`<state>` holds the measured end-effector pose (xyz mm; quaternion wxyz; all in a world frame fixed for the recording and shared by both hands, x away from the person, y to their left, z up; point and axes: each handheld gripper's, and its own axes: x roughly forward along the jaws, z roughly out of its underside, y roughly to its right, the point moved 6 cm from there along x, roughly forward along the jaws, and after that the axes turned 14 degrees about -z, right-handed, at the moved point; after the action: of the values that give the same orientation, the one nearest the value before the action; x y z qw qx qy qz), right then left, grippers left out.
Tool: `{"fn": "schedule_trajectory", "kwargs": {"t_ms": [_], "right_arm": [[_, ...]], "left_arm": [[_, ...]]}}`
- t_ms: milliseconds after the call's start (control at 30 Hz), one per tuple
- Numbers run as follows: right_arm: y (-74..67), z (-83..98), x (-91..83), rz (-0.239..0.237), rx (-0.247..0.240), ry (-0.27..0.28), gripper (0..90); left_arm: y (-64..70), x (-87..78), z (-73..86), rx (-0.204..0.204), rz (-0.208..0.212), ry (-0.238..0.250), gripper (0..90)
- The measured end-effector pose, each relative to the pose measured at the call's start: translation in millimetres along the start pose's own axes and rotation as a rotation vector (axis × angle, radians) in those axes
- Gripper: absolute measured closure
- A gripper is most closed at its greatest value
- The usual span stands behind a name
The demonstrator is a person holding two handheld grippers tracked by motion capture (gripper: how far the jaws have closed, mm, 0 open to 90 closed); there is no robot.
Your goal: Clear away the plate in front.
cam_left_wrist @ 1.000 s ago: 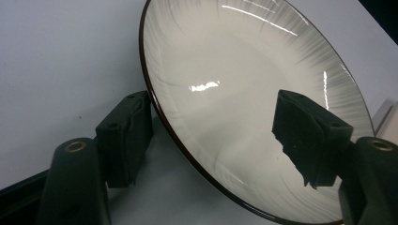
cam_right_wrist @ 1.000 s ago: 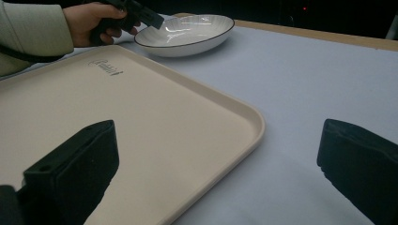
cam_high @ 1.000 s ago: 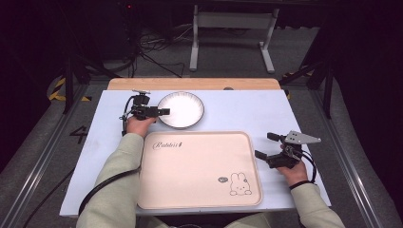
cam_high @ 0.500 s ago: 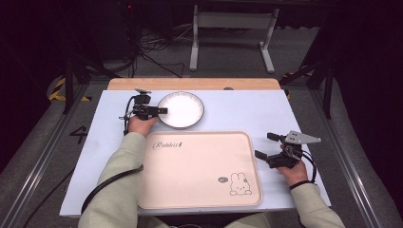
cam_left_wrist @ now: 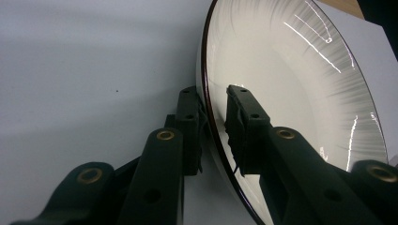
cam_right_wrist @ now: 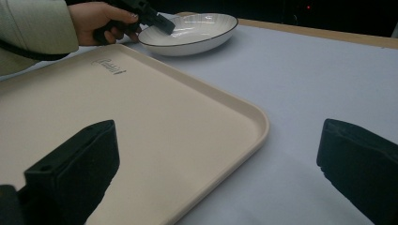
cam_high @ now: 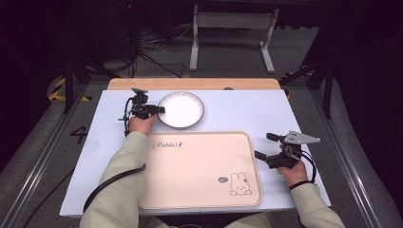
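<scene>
A white plate (cam_high: 183, 110) with a dark rim lies at the back of the table, left of centre. My left gripper (cam_high: 160, 110) reaches its left rim; its jaws have just been closing. In the left gripper view the left gripper (cam_left_wrist: 213, 93) has one jaw under the plate (cam_left_wrist: 291, 93) and one inside it, pads pressed on the rim. A beige tray (cam_high: 199, 166) with a rabbit print lies in front. My right gripper (cam_high: 263, 146) stands open at the tray's right edge. In the right gripper view the right gripper's (cam_right_wrist: 218, 140) jaws stand wide over the tray (cam_right_wrist: 141, 117) corner.
The table (cam_high: 247, 114) has a pale blue cover, with a wooden strip (cam_high: 190, 84) along its back edge. A metal stand (cam_high: 230, 28) and cables lie on the dark floor behind. Bare cover spreads right of the plate and tray.
The left gripper's jaws have drawn together on the plate's rim. Both hands, the plate and the tray have kept their places.
</scene>
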<state>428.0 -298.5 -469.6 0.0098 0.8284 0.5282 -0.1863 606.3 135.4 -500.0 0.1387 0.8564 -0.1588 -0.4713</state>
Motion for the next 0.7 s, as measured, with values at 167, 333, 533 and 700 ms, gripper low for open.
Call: {"fn": "schedule_trajectory", "kwargs": {"t_ms": [167, 333, 533, 700], "right_arm": [[-0.1, -0.1, 0.1, 0.001, 0.000, 0.000, 0.2], [-0.3, -0.1, 0.2, 0.000, -0.001, 0.000, 0.2], [-0.4, -0.2, 0.4, 0.000, 0.001, 0.001, 0.2], [-0.4, -0.1, 0.6, 0.000, 0.001, -0.001, 0.2]], "left_arm": [[-0.5, 0.3, 0.8, -0.033, 0.009, 0.007, 76.6], [-2.7, -0.7, 0.7, -0.069, 0.030, 0.003, 79.3], [-1.6, -2.6, 0.6, -0.076, 0.016, 0.011, 80.5], [3.2, -8.8, -1.6, -0.065, 0.005, 0.032, 81.9]]}}
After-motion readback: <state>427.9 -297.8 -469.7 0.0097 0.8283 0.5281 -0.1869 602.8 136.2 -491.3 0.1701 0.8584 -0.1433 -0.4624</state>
